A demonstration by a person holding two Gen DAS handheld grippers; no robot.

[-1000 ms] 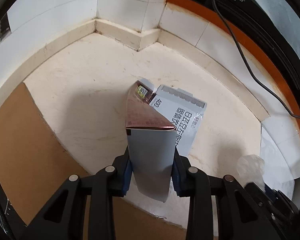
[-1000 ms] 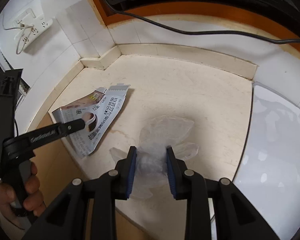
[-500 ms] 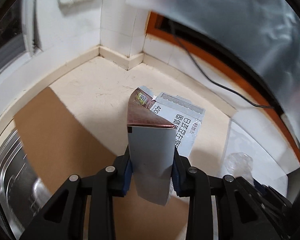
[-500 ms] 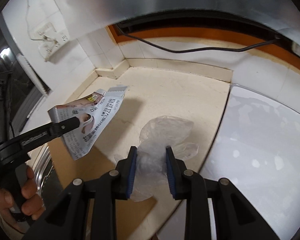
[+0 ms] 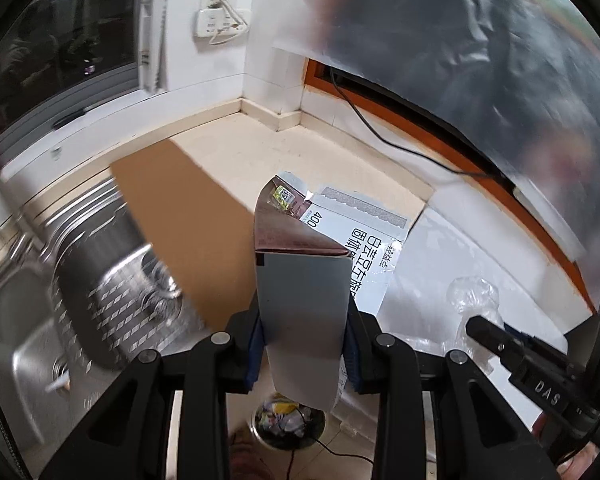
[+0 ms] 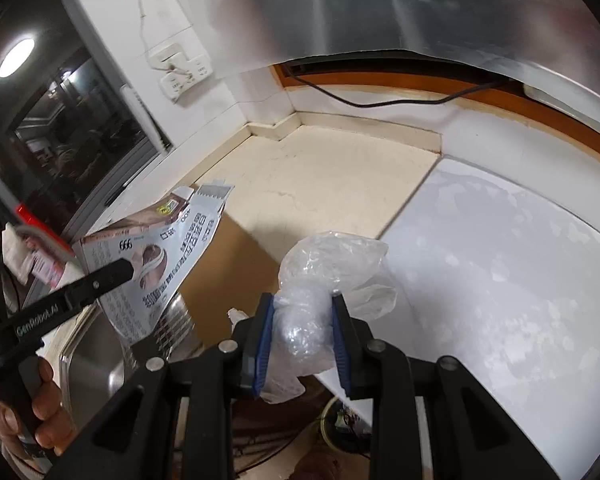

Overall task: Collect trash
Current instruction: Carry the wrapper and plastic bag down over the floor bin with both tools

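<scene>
On the far left is a shiny metal sink (image 5: 60, 320), blurry in the left view; next to it is a brown board (image 5: 188, 216) lying on the pale counter (image 5: 236, 136); in the middle the left gripper (image 5: 303, 344) is squeezed tight on a flat, torn-open grey carton (image 5: 300, 296), which sticks up between the blue pads and is off the counter; a person's hand (image 6: 40, 408) holds that gripper's handle, seen in the right view; low down, under the carton, there is a bin (image 5: 288, 420) on the floor with scraps in it; further right the right gripper (image 6: 302, 340) is pinched shut on a crumpled clear plastic bag (image 6: 332, 264), held up in the air above the counter's edge; on the far right is a smooth white surface (image 6: 500, 280); a black cable (image 6: 380, 100) runs along the back wall
</scene>
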